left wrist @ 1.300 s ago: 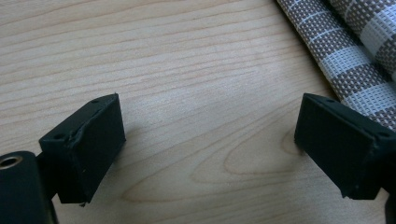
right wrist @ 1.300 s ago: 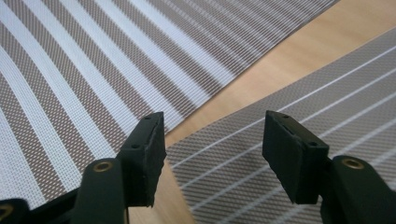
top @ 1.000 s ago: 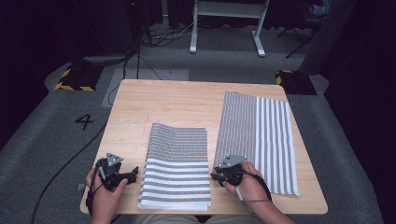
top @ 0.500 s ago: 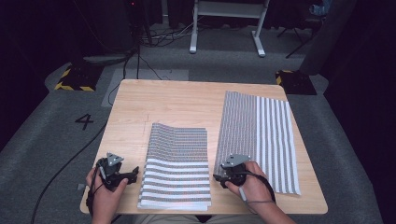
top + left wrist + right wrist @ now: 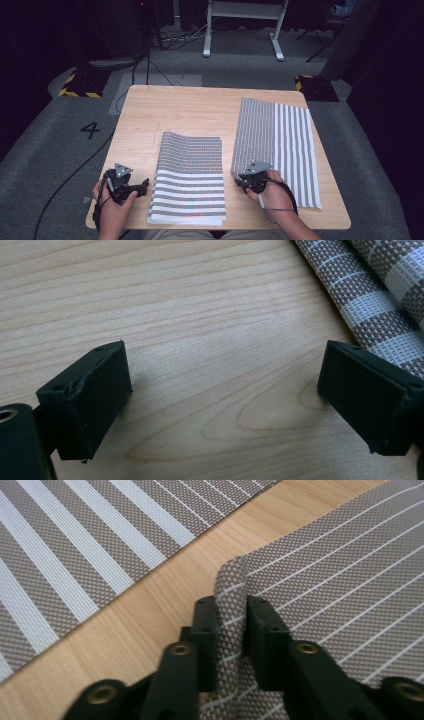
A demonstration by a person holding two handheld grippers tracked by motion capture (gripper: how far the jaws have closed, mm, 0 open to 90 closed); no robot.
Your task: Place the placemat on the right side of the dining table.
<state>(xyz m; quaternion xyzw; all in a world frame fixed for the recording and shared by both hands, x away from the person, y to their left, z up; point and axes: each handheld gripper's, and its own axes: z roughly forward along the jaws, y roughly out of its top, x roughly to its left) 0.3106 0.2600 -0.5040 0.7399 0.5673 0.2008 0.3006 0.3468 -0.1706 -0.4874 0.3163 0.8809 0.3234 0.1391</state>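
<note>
Your right gripper [image 5: 231, 630] has just been closing; its jaws now pinch the near corner of the flat striped mat [image 5: 280, 140]. Your left gripper [image 5: 222, 400] stands open over bare counter [image 5: 200, 315], the folded mat [image 5: 380, 295] just beyond its right jaw.

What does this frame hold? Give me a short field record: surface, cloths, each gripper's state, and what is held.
surface: wooden table
cloth 1: folded striped mat, near the front edge, between the two hands
cloth 2: long striped mat, lying flat on the right side
left gripper: jaws wide apart over bare wood, nothing between them, beside the folded mat's left edge
right gripper: jaws have just been closing, now pinched on a raised fold at the near left corner of the long mat
contact: the two mats lie apart, wood showing between them
</note>
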